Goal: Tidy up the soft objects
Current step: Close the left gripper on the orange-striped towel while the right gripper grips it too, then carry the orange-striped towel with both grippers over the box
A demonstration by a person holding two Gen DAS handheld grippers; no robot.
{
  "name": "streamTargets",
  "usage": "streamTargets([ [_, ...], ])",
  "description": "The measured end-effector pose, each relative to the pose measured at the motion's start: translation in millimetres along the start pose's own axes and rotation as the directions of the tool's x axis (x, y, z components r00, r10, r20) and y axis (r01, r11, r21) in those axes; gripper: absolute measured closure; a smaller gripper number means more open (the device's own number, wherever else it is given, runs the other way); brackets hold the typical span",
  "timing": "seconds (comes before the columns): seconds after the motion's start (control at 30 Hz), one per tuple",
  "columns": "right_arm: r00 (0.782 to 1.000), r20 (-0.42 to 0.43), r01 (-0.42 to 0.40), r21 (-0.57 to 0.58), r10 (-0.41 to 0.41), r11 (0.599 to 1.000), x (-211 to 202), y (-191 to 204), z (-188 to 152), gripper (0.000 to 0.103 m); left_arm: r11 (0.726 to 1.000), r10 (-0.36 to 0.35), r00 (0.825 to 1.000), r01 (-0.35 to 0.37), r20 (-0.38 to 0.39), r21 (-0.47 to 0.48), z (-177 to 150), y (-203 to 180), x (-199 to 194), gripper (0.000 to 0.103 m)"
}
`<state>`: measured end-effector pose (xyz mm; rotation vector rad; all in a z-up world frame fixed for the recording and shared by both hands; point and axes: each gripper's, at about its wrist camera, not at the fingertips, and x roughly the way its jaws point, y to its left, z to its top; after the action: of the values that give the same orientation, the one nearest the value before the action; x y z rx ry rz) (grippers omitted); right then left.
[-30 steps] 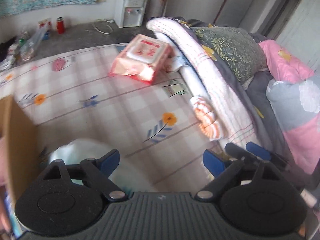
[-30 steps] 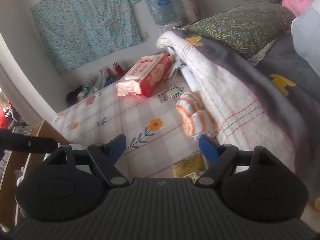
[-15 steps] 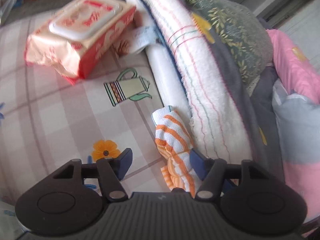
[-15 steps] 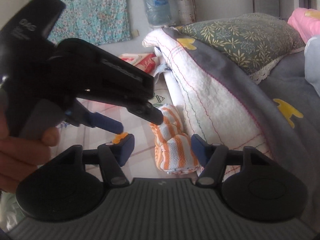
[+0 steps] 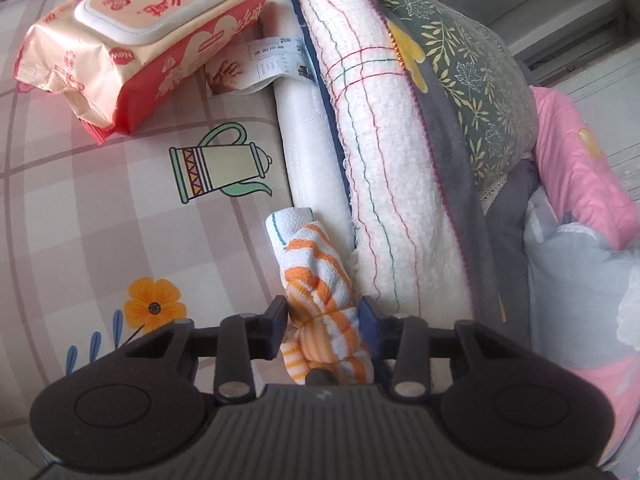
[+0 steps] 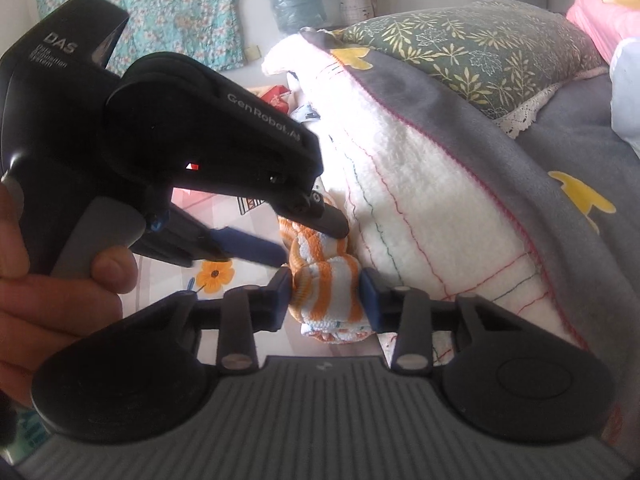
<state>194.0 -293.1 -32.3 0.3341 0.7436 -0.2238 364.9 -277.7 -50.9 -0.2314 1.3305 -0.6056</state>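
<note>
Both claws have just been closing, and each now pinches the same orange-striped cloth (image 5: 320, 280). In the left wrist view the left claw (image 5: 323, 322) squeezes the twisted bundle at lower centre of the frame. In the right wrist view the right claw (image 6: 326, 294) grips the cloth's nearer end, with the left one coming in from the upper left, held by a hand (image 6: 60, 276).

The cloth lies on the checked sheet (image 5: 100, 208) of the bed, tucked just beside the folded white blanket (image 5: 384, 168) to its right. A pack of wipes (image 5: 136, 48) sits well apart at the upper left.

To do this step well, I would judge that both grips should be firm on cloth alone, not catching the sheet or the blanket's edge. Lifting both ends together and evenly should free it from the blanket; pulling the claws gently apart could then spread the twist so it can be folded.
</note>
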Motion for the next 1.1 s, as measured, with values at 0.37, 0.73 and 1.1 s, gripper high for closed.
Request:
streamTargets([
  [0.37, 0.996, 0.077, -0.041, -0.003, 0.041, 0.999, -56, 23, 5, 0.071, 0.999, -0.036, 0.996, 0.037, 0.077, -0.008, -21, -8, -71, 0.065],
  [0.73, 0.955, 0.180, -0.213, -0.132, 0.235, 0.968, -149, 106, 1, 0.070, 0.997, -0.060, 0.960, 0.073, 0.274, -0.037, -79, 31, -220, 0.065],
  [1.1, 0.840, 0.051, -0.515, -0.234, 0.539, 0.824, -201, 228, -29, 0.070, 0.980, 0.136, 0.884, -0.053, 0.447, -0.193, -165, 119, -357, 0.065],
])
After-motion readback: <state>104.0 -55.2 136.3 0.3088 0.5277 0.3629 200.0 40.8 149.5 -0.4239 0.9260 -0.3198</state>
